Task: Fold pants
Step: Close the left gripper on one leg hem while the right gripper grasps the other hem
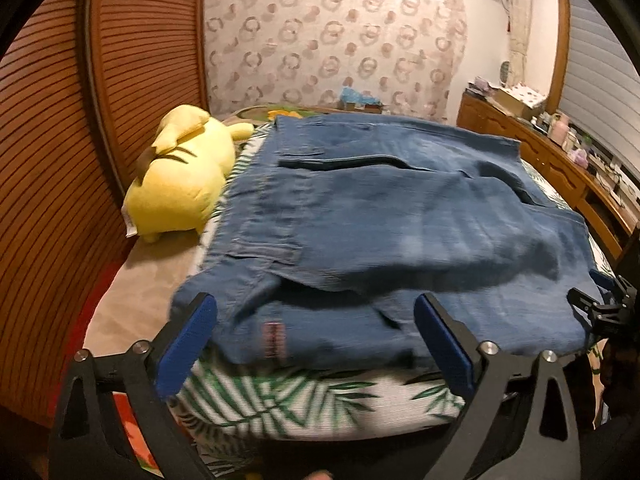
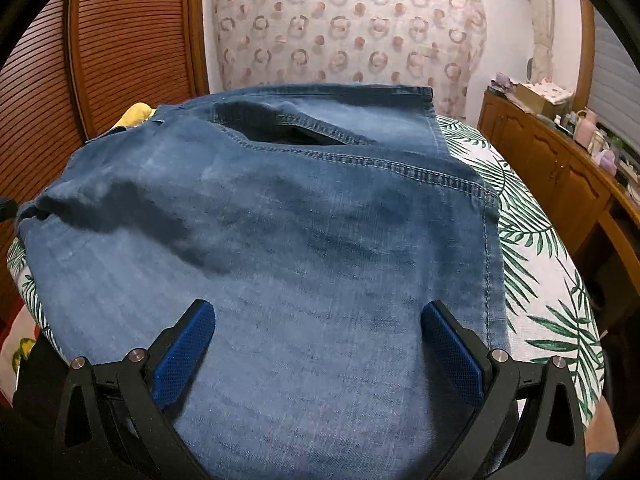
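Blue denim pants (image 1: 400,216) spread flat on the bed (image 1: 304,404), folded into a broad rectangle, directly ahead of both claws. Waistband edge at the far end, well beyond the claw tips; a dark pocket opening (image 2: 288,128) across the far part. Near hem of the fold just ahead of the left claw (image 1: 316,320), a small red label (image 1: 274,340) on the cloth between its two pads. Left claw (image 1: 316,320) spread wide, blue pads (image 1: 186,348) on either side of the near edge, not pressing the denim, nothing gripped. Right claw (image 2: 318,330) likewise wide open, hovering low over the middle of the cloth, pads (image 2: 186,354) apart with only flat denim showing between them, no grip. In the left wrist view, the right claw's black frame to the right, at the near right corner of the pants. Leaf-print bedcover (image 2: 532,240) exposed to the right of the right claw and below the left claw. Yellow plush toy (image 1: 180,184) lying on the bed, ahead and to the left of the left claw, just beside the pants' left side. Wooden slatted doors (image 1: 52,128) further left. Circle-patterned curtain (image 2: 348,28) far ahead, behind the bed. Wooden cabinet (image 2: 560,176) with clutter on top to the far right.
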The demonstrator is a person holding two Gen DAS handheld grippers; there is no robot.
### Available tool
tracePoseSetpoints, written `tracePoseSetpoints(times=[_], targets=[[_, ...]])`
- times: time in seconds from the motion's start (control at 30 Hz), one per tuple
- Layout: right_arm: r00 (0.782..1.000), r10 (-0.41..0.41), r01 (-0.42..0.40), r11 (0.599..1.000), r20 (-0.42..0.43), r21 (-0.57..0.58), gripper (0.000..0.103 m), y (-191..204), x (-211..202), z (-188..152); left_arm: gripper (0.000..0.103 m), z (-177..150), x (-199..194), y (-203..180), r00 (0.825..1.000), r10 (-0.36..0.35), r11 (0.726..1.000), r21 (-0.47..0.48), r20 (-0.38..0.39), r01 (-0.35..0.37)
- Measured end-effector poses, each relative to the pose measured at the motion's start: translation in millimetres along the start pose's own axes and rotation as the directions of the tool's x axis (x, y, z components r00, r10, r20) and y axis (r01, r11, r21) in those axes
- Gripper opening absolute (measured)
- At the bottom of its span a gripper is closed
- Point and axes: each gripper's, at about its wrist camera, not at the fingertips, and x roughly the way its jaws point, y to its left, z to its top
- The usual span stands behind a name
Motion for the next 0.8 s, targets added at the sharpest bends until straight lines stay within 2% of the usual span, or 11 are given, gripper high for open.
tracePoseSetpoints(times=[0.07, 0.17, 0.27, 0.4, 0.6, 0.8], targets=[[1.000, 0.000, 0.000, 1.000, 0.005, -0.003, 0.103, 5, -6, -1, 0.095, -2, 1, 9, 1.000, -0.001, 1.000, -0.006, -0.003, 0.001], [1.000, 0.003, -0.003, 1.000, 0.017, -0.008, 0.103, 8, -12, -3, 0.077, -5, 3, 20, 1.000, -0.002, 1.000, -0.013, -0.013, 0.002], [0.999, 0.006, -0.006, 1.000, 0.039, -0.007, 0.103, 9, -10, -20, 0.070, -8, 5, 34, 1.000, 0.016, 0.999, -0.040, -0.014, -0.017], [0.999, 0.011, -0.011, 1.000, 0.048, -0.005, 0.103, 0, 6, -18, 0.060, -11, 6, 46, 0.999, 0.044, 0.998, -0.053, -0.017, -0.044], [0.999, 0.040, -0.040, 0.999, 0.020, -0.008, 0.103, -19, 13, -11, 0.057, -18, 16, 59, 0.997, 0.069, 0.994, -0.078, -0.036, -0.072], [0.999, 0.036, -0.037, 0.999, 0.036, 0.016, 0.103, -38, -13, -11, 0.055, -23, 23, 61, 0.996, 0.077, 0.993, -0.081, -0.049, -0.081]])
